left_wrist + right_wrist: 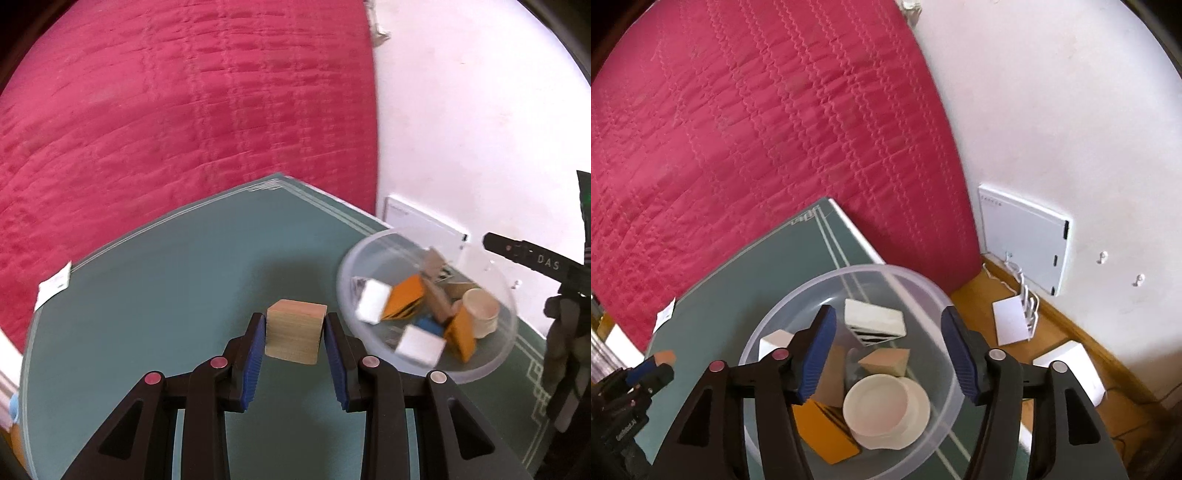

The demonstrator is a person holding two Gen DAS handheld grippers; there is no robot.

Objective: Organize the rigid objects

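Observation:
My left gripper [295, 322] is shut on a light wooden cube [293, 332], its blue pads pressing both sides, above the green table mat [147, 295]. To its right stands a clear plastic bowl [345, 258] holding white boxes, orange cards, wooden blocks and a cream cup. In the right wrist view my right gripper [888, 314] hangs open over that bowl [812, 284], with nothing between its fingers. Below it lie a cream round cup [882, 402], a white box [875, 317], a wooden block [884, 360] and an orange card [823, 432]. The left gripper with the cube [665, 356] shows at far left.
A red quilted bedcover [166, 110] lies beyond the table. A white wall [1052, 110] with a white panel [1023, 236] is on the right. White boxes [1071, 365] and cables sit on the wooden floor. A paper tag [55, 284] lies at the mat's left edge.

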